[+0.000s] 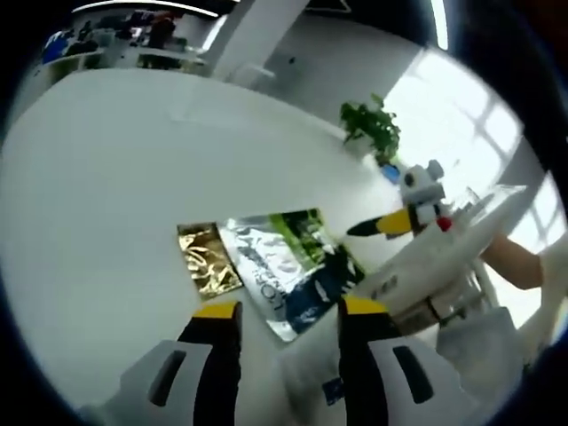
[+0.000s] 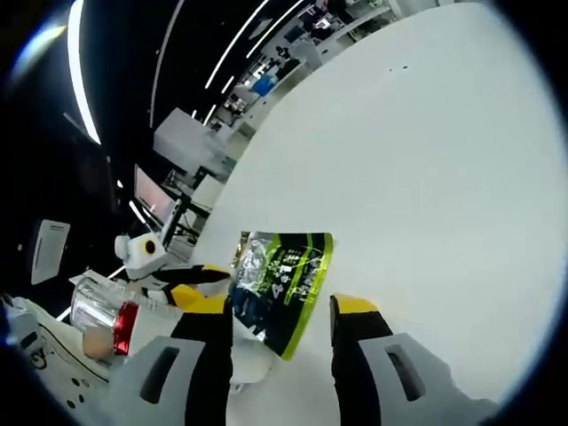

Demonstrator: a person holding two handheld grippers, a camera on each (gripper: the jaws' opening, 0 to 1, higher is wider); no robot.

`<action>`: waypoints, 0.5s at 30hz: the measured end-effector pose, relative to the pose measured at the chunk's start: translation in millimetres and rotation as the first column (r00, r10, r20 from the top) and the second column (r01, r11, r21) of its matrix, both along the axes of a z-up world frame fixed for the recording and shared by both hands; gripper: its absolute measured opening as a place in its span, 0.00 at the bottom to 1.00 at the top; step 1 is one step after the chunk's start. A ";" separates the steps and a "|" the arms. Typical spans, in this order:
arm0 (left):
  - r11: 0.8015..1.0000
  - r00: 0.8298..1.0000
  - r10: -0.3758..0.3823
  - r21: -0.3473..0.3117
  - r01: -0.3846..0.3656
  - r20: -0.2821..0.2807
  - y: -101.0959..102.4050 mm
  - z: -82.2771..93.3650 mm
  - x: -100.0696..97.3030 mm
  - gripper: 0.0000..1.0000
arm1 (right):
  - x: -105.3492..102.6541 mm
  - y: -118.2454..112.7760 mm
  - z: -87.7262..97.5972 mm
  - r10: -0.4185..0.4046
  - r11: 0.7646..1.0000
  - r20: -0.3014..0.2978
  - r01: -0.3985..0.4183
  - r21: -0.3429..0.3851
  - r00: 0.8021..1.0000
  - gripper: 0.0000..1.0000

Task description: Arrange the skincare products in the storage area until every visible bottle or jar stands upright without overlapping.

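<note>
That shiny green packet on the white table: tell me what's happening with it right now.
A person is working with two handheld grippers over a white table. The green foil packet lies flat there with a small gold packet beside it. The left gripper hovers open just short of them, holding nothing. The right gripper is open too, its jaws either side of the green packet's near edge, not closed on it.

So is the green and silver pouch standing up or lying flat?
Lying flat: the green and silver pouch rests face-up on the white table.
</note>
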State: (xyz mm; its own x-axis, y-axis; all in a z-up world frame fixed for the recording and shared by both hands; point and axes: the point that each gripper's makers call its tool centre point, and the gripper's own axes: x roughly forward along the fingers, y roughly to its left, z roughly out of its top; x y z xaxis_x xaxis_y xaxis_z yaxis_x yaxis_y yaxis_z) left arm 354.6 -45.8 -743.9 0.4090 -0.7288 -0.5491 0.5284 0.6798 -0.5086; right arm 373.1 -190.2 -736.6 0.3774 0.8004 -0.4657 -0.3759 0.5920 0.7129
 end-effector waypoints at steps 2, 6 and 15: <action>1.000 1.000 0.003 -0.006 -0.003 -0.004 -0.7 -0.3 0.3 0.35 | 0.4 1.0 -0.1 -0.002 1.000 -0.002 0.002 0.007 1.000 0.42; 0.999 1.000 0.010 -0.039 -0.011 -0.025 -5.2 0.2 -0.2 0.33 | 1.3 4.0 0.7 -0.006 1.000 -0.007 0.006 0.025 1.000 0.42; 0.994 0.998 0.031 -0.100 -0.037 -0.060 -4.8 -2.7 8.3 0.28 | -1.1 12.9 -5.7 0.012 0.999 -0.021 -0.011 0.043 1.000 0.37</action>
State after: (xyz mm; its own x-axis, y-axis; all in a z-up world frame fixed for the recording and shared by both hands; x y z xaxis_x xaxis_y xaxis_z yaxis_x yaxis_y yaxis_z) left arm 362.9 -50.6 -746.6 0.4040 -0.7681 -0.4969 0.4733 0.6403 -0.6050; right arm 372.1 -177.4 -742.3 0.3587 0.8239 -0.4388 -0.3667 0.5566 0.7455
